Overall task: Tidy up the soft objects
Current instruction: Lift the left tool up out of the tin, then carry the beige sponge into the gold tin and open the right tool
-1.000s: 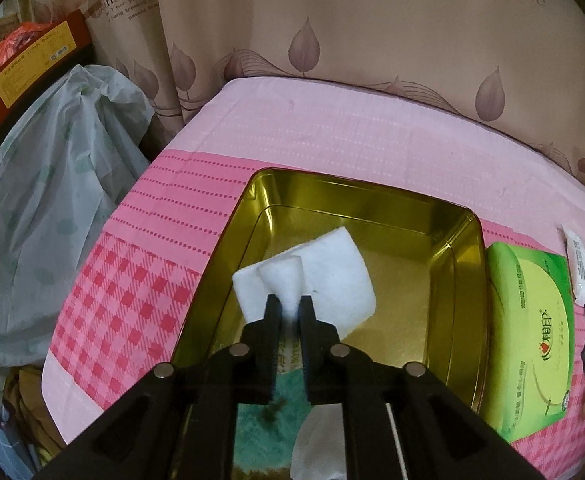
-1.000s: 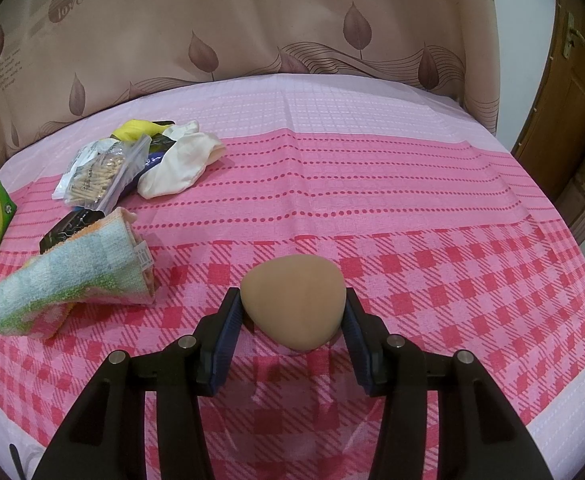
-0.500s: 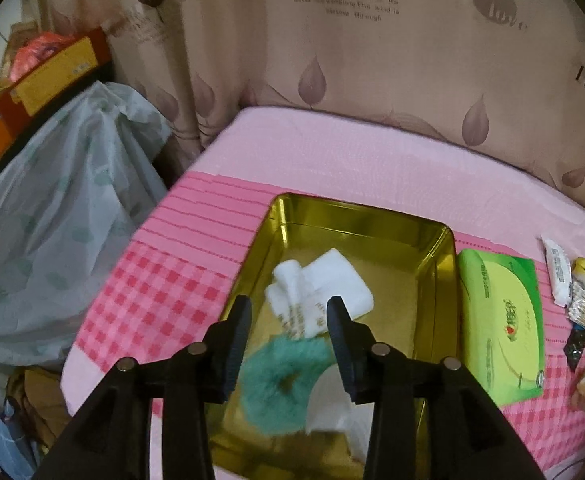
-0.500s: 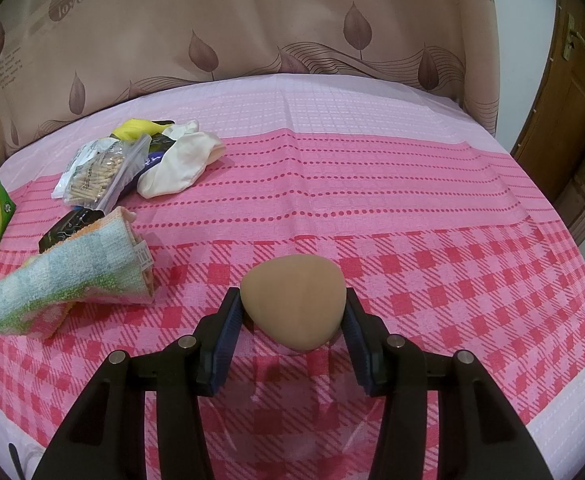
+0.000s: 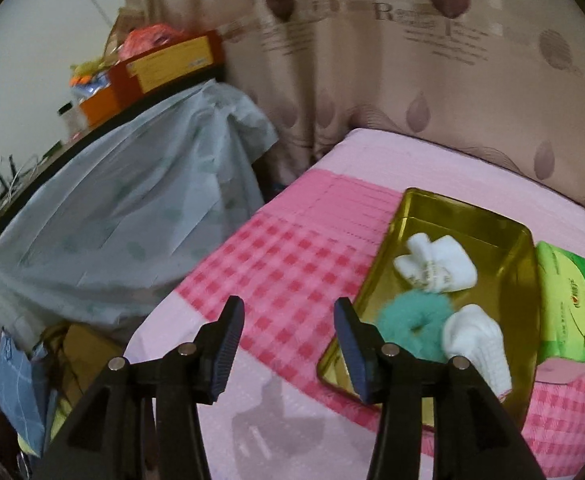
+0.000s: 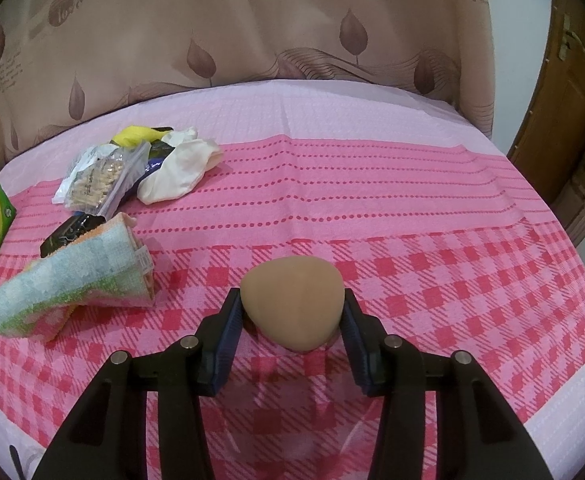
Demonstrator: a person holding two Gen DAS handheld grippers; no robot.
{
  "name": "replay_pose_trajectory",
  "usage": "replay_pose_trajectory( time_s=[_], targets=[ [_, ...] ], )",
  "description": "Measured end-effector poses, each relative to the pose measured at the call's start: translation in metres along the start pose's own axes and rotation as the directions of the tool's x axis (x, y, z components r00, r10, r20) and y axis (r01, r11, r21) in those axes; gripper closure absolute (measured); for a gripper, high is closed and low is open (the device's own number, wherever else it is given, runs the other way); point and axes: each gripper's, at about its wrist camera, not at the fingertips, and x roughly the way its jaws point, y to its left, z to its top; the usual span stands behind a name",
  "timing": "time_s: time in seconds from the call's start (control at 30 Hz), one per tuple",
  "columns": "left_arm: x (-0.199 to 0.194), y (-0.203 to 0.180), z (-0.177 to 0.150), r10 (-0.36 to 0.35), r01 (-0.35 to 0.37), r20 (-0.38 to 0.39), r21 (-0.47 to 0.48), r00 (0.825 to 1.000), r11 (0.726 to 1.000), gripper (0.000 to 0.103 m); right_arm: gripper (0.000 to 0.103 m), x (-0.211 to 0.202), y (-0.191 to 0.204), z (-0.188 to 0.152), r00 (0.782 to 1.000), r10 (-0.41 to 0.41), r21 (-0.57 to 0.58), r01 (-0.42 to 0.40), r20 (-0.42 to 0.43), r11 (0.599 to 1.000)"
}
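Overhead, curtain [image 6: 252,40] lettering blurs; left fingers [image 5: 228,344] just opened, empty; right fingers [image 6: 232,320] squeeze tan sponge [image 6: 294,300].

Home bedroom: pink checked bed cover [image 6: 412,208], leaf-print curtain [image 6: 252,32] beyond tongs, wooden door [image 6: 564,128] right, cluttered covered shelf [image 5: 104,152] left.

The bench [image 6: 372,184], under a pink checked cloth, carries a gold tin [image 5: 420,204], a green tissue pack [image 5: 568,304], a rolled towel [image 6: 72,284] and small bags [image 6: 104,176].

tin [image 5: 424,216]: glossy gold metal | scrunchie [image 5: 408,326]: fuzzy | sponge [image 6: 294,304]: smooth matt | tablecloth [image 6: 412,216]: woven cloth
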Motion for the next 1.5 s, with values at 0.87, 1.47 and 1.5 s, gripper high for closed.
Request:
replay_pose_trajectory(
  time_s=[0.87,1.47,1.5],
  targets=[
    [0.006,0.027,-0.003,0.013,-0.017,-0.033,-0.118,0.999,0.993,0.055,0.060,-0.127,0.143,0.045,0.920,0.387,-0.372,-0.339,0.062,0.864],
    [0.014,0.034,0.000,0.041,-0.048,-0.049,-0.134,0.998,0.990,0.055,0.060,-0.138,0.285,0.007,0.834,0.544,-0.586,-0.486,-0.090,0.649],
    [0.014,0.034,0.000,0.041,-0.048,-0.051,-0.135,0.998,0.990,0.055,0.060,-0.135,0.290,0.007,0.835,0.543,-0.581,-0.489,-0.095,0.651]
  ],
)
